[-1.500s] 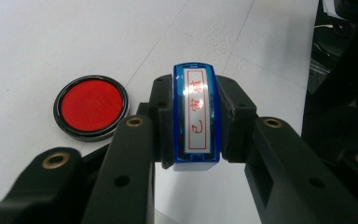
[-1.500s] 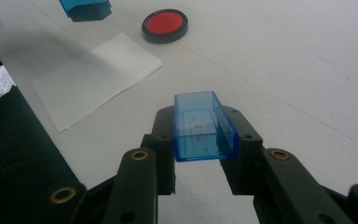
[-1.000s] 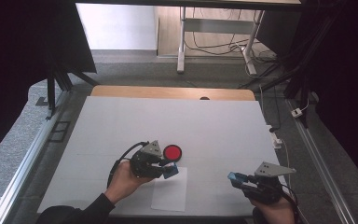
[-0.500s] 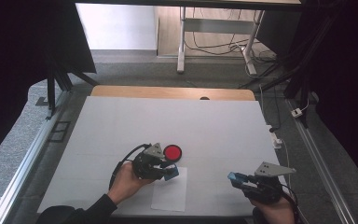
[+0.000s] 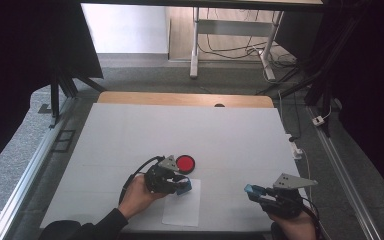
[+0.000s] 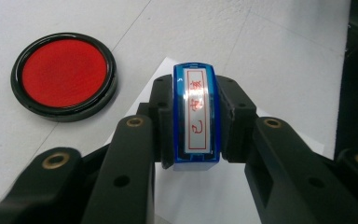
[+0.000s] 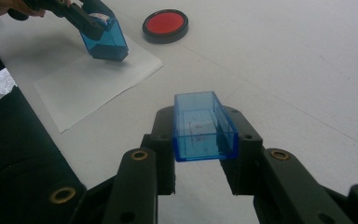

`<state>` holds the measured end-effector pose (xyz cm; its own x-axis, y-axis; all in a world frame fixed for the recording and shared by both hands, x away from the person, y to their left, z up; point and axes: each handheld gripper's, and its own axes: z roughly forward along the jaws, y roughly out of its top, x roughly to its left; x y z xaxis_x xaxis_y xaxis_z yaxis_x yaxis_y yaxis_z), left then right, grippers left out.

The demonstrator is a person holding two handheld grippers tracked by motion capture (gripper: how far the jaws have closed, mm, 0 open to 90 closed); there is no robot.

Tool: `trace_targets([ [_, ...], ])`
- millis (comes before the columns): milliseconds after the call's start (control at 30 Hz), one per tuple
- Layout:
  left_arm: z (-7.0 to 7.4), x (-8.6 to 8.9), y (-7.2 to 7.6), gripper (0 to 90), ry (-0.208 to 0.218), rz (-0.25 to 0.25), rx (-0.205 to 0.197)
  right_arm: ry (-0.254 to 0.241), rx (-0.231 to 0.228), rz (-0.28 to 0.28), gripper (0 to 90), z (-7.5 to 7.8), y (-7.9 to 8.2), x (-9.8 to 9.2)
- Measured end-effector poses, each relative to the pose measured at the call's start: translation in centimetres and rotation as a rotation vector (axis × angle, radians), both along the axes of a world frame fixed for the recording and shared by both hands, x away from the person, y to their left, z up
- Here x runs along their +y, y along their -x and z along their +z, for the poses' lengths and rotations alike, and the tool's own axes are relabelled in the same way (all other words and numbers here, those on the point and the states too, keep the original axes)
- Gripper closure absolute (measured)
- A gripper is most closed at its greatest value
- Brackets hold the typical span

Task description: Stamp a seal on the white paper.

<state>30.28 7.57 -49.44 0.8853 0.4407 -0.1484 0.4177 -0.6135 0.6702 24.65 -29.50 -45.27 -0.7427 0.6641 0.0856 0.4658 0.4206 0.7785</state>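
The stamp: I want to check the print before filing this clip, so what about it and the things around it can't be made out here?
- Stamp face: turned down toward the paper; whether it touches is unclear in either gripper view.
- Any print on the paper: hidden beneath the stamp; too small in the high view.
- Label characters: glare blurs them, left gripper view.
- Cap inside: faint marks, unreadable through blue plastic, right gripper view.
- Ink pad: no lid in sight.

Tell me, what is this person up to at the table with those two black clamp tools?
The left gripper is clamped on a blue plastic stamp with red characters, its base on or just above a white paper sheet. A round red ink pad sits beside it. The right gripper holds the stamp's clear blue cap off to the side.
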Motion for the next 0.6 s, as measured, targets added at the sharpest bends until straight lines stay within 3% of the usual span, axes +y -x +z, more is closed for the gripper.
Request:
trace_targets([
  [600, -0.62, -0.46, -0.31, 70.5, -0.039, -0.006, 0.015, 0.001, 0.002, 0.001, 69.0, -0.02, -0.01, 0.03],
])
